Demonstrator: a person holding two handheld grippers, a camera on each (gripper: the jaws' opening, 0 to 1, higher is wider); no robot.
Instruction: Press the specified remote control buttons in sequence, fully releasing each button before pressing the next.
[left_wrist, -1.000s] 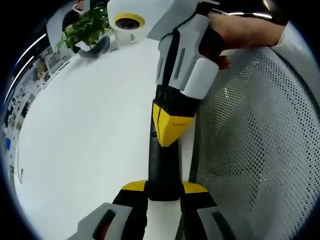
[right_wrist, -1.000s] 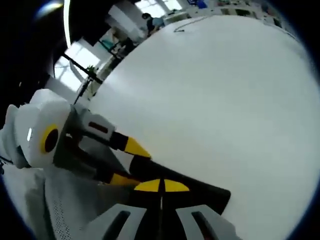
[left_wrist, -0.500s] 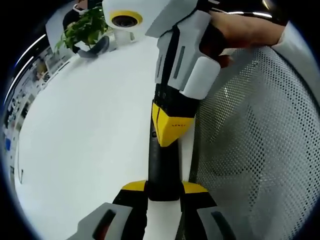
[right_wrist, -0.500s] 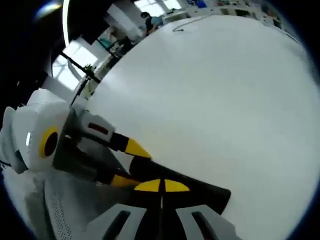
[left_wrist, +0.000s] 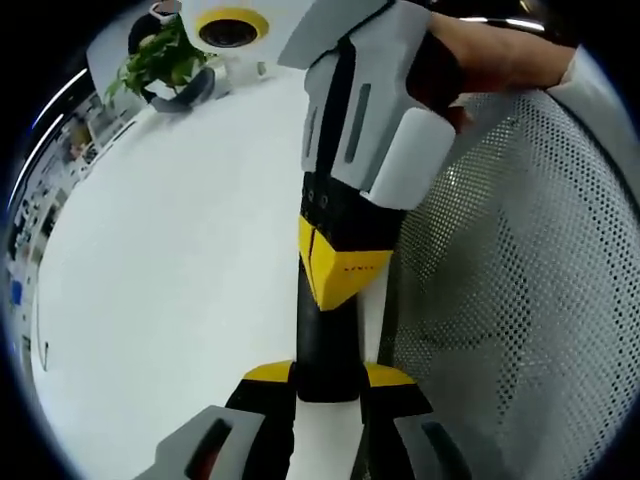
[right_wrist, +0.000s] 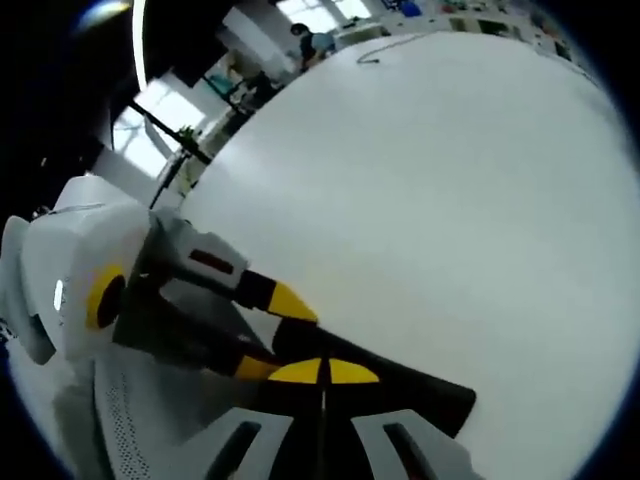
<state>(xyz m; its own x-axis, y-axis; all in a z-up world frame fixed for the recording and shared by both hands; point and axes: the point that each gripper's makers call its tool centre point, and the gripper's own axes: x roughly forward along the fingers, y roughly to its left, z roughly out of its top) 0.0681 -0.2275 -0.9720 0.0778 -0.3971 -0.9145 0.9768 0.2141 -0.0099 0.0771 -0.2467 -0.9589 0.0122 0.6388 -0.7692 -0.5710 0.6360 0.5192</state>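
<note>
My left gripper (left_wrist: 328, 385) has its fingers pinched on the near end of the remote control (left_wrist: 326, 335), a slim black bar running away from me over the white worktop (left_wrist: 170, 270). My right gripper (right_wrist: 322, 372) has its 2 yellow tips pressed together, bearing down on the remote's top face. I judge the remote light, stiff and slick-cased, so holding it by the edges at one end suits. A mesh chair back (left_wrist: 510, 300) stands right; a potted plant (left_wrist: 160, 62) sits far left.
</note>
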